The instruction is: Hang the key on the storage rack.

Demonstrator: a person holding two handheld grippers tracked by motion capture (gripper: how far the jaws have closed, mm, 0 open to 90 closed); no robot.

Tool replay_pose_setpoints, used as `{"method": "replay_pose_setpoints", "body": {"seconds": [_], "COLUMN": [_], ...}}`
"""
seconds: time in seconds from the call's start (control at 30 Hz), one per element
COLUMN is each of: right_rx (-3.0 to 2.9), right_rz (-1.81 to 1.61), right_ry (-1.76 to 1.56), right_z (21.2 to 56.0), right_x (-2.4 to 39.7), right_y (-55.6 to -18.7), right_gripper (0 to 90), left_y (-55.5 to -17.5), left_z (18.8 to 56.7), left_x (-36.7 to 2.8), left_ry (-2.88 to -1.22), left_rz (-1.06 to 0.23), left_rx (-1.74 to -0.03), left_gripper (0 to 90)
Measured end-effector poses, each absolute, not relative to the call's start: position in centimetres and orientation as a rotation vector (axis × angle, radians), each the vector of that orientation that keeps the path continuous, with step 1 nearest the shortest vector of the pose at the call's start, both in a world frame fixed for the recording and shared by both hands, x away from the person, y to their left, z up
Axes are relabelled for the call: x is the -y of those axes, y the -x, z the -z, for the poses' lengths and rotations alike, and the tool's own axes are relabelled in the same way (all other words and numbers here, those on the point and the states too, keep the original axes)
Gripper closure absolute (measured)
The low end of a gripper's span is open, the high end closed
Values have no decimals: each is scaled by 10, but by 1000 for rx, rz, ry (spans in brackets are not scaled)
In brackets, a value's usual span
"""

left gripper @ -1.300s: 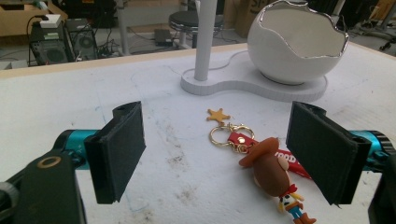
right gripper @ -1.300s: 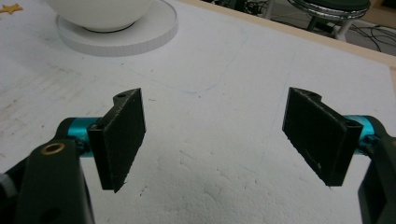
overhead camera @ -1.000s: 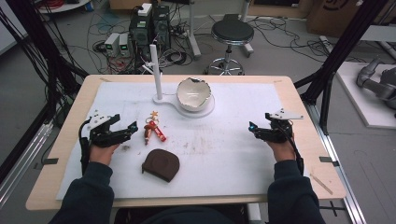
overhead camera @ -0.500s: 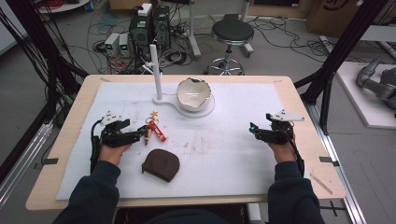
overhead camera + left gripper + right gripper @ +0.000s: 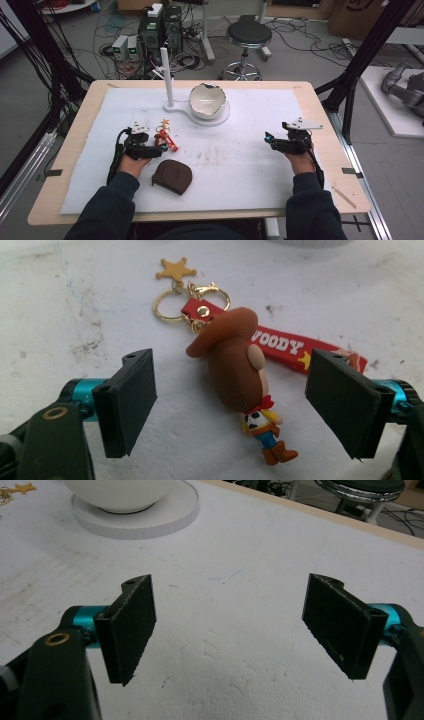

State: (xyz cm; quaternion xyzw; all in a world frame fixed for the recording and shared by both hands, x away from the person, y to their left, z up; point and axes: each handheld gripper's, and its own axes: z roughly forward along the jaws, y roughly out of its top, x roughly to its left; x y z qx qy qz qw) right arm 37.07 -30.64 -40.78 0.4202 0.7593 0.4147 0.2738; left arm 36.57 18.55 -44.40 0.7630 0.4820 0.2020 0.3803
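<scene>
Keychain (image 5: 239, 385) shaped like a cowboy figure lies flat on the white mat (image 5: 240, 165), and every other place is given from it. The left gripper (image 5: 240, 407) is spread wide around it, one black jaw on each side of the figure's brown head, neither touching, nothing held. A red strap lettered WOODY (image 5: 280, 346) runs from under the hat toward the far jaw; a gold ring (image 5: 169, 305) and a star charm (image 5: 175, 271) lie just beyond the hat. In the high view, a brown pouch (image 5: 172, 176) sits near the keychain on the person's side, and a white bowl (image 5: 207, 100) on a round stand lies farther away. The right gripper (image 5: 230, 630) hovers well apart to the right, also wide open and empty.

Judging by this, the step is a pick-up. A sound grip would likely mean lowering until the pads flank the head, then closing squarely so the rounded figure does not squirt out.
</scene>
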Motion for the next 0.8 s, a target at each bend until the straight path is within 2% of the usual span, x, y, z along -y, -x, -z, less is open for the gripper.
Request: {"method": "replay_pose_setpoints", "body": {"seconds": [0.27, 0.3, 0.33, 0.4, 0.47, 0.67, 0.8], "right_rx": [-2054, -2055, -2057, -2056, -2056, -2060, -2055], "right_rz": [-1114, -1113, -1110, -1112, -1112, -1115, -1115], "right_ry": [-1134, -1126, -1124, -1126, -1128, -1126, -1126], "right_z": [409, 409, 409, 409, 409, 409, 409], "right_x": [304, 304, 304, 304, 304, 304, 305], "right_y": [-371, -371, -371, -371, -370, -370, -370], "right_gripper": [217, 217, 218, 218, 218, 218, 218], "left_y": [-369, -369, -369, -370, -370, -371, -369], "left_z": [448, 447, 447, 446, 447, 445, 430], "left_x": [-187, -189, -191, -195, -196, -199, -208], "left_ry": [-2000, -1998, -1986, -1980, -1990, -1982, -1922], "left_rz": [-557, -553, -553, -553, -568, -550, -566], "left_rx": [-1259, -1249, -1251, -1258, -1255, -1246, -1195], "left_gripper": [320, 381, 479, 524, 624, 658, 661]}}
